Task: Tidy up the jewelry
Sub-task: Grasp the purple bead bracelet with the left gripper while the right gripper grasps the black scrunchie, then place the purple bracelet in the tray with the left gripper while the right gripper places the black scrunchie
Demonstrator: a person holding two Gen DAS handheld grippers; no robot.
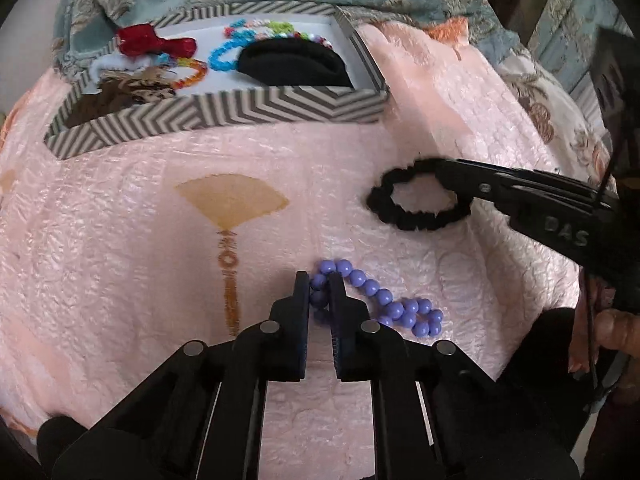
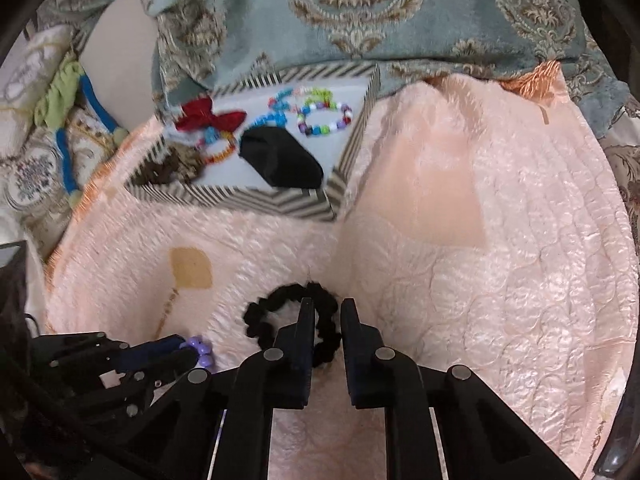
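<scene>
On pink quilt (image 1: 120, 280), mid-foreground, left gripper (image 1: 320, 292) has its fingers nearly closed on the near end of purple beads (image 1: 384, 304); a few beads sit between the pads, the rest of the strand trails right and bunches up, lying flat on the quilt. Right gripper (image 2: 327, 312) is at black scrunchie (image 2: 288, 320), right of and beyond the beads: fingers apart, left finger inside the ring, right finger outside it, the band's right side between them, not squeezed. From the left wrist view this gripper (image 1: 444, 178) reaches in from the right edge over the scrunchie (image 1: 416, 200). Striped box (image 1: 224, 108) sits at the far edge of the quilt, open top, well apart from both grippers, with bare quilt between. Inside: red bow (image 1: 156, 42), blue bracelet (image 1: 224, 56), black pouch (image 1: 296, 62), mixed bead bracelets (image 2: 324, 118), brown fuzzy item at its left end. Teal patterned cushion (image 2: 360, 8) is behind the box. Quilt right of the box is bare up to its fringe.
</scene>
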